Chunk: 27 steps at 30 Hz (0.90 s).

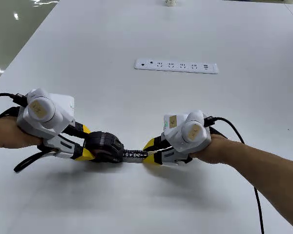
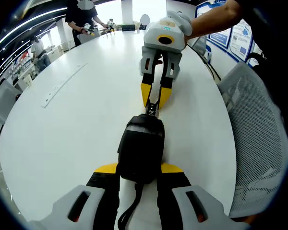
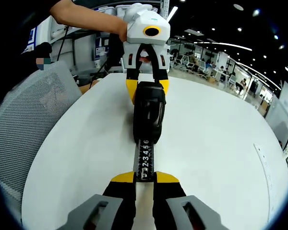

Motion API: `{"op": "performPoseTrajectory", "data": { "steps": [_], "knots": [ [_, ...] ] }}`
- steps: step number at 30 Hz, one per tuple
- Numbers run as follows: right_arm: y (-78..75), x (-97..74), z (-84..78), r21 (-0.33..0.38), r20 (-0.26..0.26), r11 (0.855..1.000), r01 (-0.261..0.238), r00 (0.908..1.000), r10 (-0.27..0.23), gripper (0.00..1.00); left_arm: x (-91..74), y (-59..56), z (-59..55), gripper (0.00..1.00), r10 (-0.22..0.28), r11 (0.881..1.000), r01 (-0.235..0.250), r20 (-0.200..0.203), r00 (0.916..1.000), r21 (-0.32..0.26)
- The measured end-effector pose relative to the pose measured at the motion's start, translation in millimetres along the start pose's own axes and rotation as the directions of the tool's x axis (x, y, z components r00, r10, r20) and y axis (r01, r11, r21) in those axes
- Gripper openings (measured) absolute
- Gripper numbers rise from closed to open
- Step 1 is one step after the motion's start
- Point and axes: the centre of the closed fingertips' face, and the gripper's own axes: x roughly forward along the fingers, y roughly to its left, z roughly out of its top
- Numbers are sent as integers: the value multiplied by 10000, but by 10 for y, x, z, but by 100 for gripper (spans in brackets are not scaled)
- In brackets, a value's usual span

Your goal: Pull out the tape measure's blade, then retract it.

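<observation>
A black tape measure (image 1: pixel 104 146) lies on the white table (image 1: pixel 136 34), and my left gripper (image 1: pixel 88 142) is shut on its case (image 2: pixel 140 147). A short stretch of dark blade (image 1: pixel 135 154) with white numbers (image 3: pixel 144 160) runs out of the case to my right gripper (image 1: pixel 150 151), which is shut on the blade's end (image 3: pixel 144 175). The two grippers face each other across a small gap. In the left gripper view the right gripper (image 2: pixel 153 100) stands just beyond the case. The right gripper view has the left gripper (image 3: pixel 147 88) holding the case (image 3: pixel 149 111) from behind.
A white power strip (image 1: pixel 176 65) lies on the table farther back. A black cable (image 1: pixel 239 141) trails from the right gripper along the person's forearm. Grey mesh chairs (image 2: pixel 257 139) stand beside the table. People work at its far end (image 2: pixel 86 19).
</observation>
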Motion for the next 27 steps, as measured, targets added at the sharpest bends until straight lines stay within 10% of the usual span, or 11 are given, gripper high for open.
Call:
{"op": "performPoseTrajectory", "data": {
  "steps": [27],
  "knots": [
    [36, -211, -187, 144, -339, 9993, 335, 9989, -330, 9, -7, -6, -5, 24, 159, 9997, -155, -192, 9997, 199]
  ]
}}
